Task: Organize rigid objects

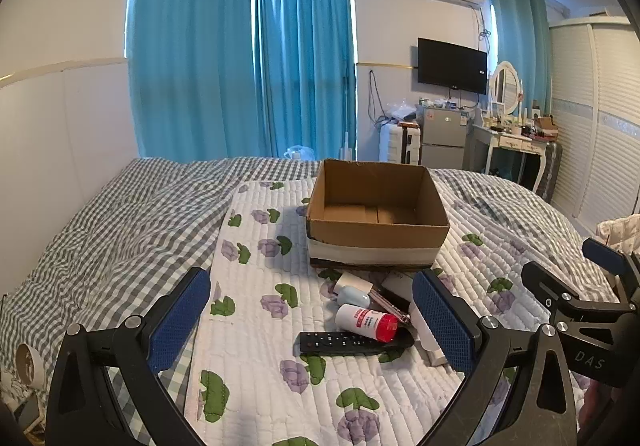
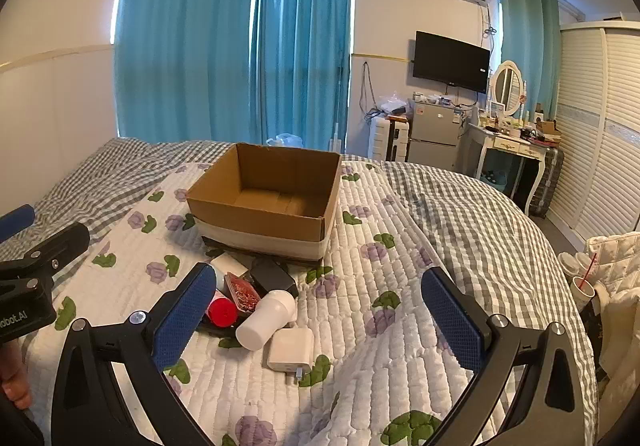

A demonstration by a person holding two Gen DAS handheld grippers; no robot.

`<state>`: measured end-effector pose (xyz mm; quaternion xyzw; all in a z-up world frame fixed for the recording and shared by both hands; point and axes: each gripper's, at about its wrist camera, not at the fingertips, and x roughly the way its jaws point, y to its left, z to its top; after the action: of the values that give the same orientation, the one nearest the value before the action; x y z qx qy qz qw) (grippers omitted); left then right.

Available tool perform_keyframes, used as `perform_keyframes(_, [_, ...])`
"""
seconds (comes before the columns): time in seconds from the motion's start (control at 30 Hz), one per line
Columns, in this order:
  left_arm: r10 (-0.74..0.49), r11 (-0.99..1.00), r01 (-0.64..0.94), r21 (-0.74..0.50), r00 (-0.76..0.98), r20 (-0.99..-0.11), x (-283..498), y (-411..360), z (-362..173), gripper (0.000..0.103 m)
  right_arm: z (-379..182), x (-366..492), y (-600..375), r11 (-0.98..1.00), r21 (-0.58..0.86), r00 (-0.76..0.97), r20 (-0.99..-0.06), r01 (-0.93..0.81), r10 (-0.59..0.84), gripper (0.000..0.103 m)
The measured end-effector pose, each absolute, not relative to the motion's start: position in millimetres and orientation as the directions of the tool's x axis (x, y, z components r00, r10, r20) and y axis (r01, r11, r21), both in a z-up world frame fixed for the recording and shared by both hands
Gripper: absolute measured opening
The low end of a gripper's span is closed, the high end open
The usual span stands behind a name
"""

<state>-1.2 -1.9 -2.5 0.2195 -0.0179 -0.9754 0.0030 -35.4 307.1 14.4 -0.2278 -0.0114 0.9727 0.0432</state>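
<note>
An open, empty cardboard box (image 1: 376, 234) (image 2: 260, 221) stands on the floral quilt. In front of it lies a small pile: a black remote (image 1: 352, 342), a white bottle with a red cap (image 1: 366, 322) (image 2: 221, 312), a pale blue-white item (image 1: 354, 296), a white cylinder (image 2: 266, 320), a white charger plug (image 2: 289, 354), a black box (image 2: 274, 278) and a clear case of small red pieces (image 2: 242, 292). My left gripper (image 1: 312, 320) is open and empty, just short of the pile. My right gripper (image 2: 320, 320) is open and empty, right of the pile.
The quilt (image 1: 256, 326) lies on a grey checked bed (image 1: 120, 230). Blue curtains, a wall TV, a small fridge (image 1: 444, 137) and a dressing table (image 1: 512, 141) stand beyond. A wardrobe (image 2: 600, 133) and cups (image 2: 580, 282) are at the right.
</note>
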Motion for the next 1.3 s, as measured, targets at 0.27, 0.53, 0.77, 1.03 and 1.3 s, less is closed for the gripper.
perform_keyframes(0.27, [-0.015, -0.999, -0.003, 0.040, -0.900, -0.435, -2.0, -1.0, -2.8, 0.103, 14.2, -34.2, 307.6, -0.996, -0.044, -0.888, -0.450, -0.077, 0.089, 0.103])
perform_keyframes(0.53, [-0.013, -0.999, -0.006, 0.041, -0.899, -0.437, -1.8, -0.6, -4.0, 0.103, 15.0, -34.9, 304.7, -0.996, -0.047, -0.884, -0.458, -0.077, 0.090, 0.103])
perform_keyframes(0.77, [-0.013, -0.999, -0.009, 0.047, -0.897, -0.442, 0.0, 0.0, -4.3, 0.103, 13.6, -34.0, 304.8, -0.996, -0.040, -0.881, -0.464, -0.078, 0.088, 0.103])
perform_keyframes(1.03, [-0.014, -0.998, -0.013, 0.056, -0.894, -0.448, -1.1, 2.2, -4.1, 0.103, 13.0, -34.7, 304.4, -0.995, -0.048, -0.877, -0.470, -0.083, 0.096, 0.103])
perform_keyframes(1.3, [0.002, -0.998, -0.030, 0.054, -0.893, -0.449, -1.9, 2.0, -5.1, 0.103, 12.3, -35.0, 305.4, -0.994, -0.055, -0.872, -0.477, -0.096, 0.110, 0.103])
